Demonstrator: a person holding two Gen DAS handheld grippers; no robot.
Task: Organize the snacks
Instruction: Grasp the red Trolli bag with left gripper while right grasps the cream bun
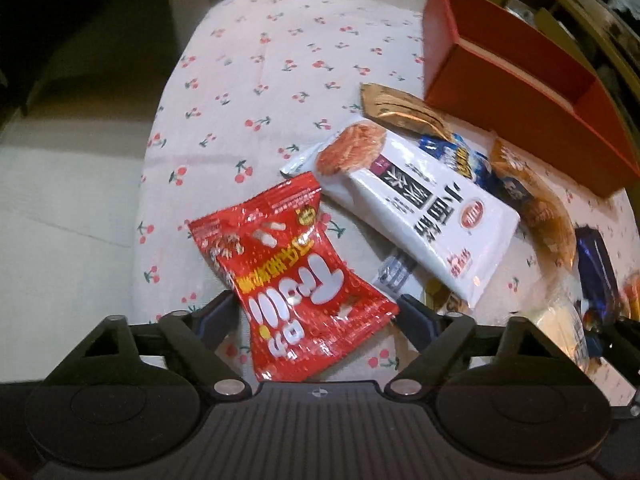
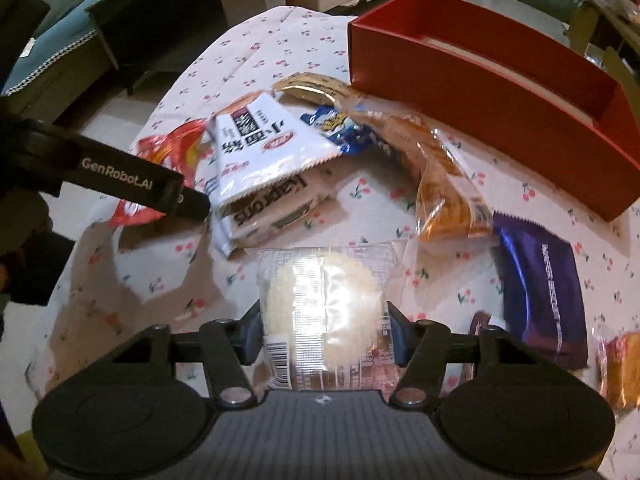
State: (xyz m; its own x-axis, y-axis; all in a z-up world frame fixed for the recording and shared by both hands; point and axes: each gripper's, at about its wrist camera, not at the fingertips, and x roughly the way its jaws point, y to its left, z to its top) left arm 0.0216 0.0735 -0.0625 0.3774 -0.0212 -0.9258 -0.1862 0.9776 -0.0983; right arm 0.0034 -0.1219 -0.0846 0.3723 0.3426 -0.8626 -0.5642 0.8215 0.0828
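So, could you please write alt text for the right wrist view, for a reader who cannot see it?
The right gripper clamps a clear-wrapped round rice cracker above a cherry-print tablecloth. Behind it lie a white snack packet, a purple wafer packet and an open red box. The left gripper enters from the left.

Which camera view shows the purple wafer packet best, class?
The right wrist view: the purple wafer packet lies nearly whole on the cherry-print tablecloth, its lettering visible. The left wrist view catches only a dark, distorted sliver at the right edge.
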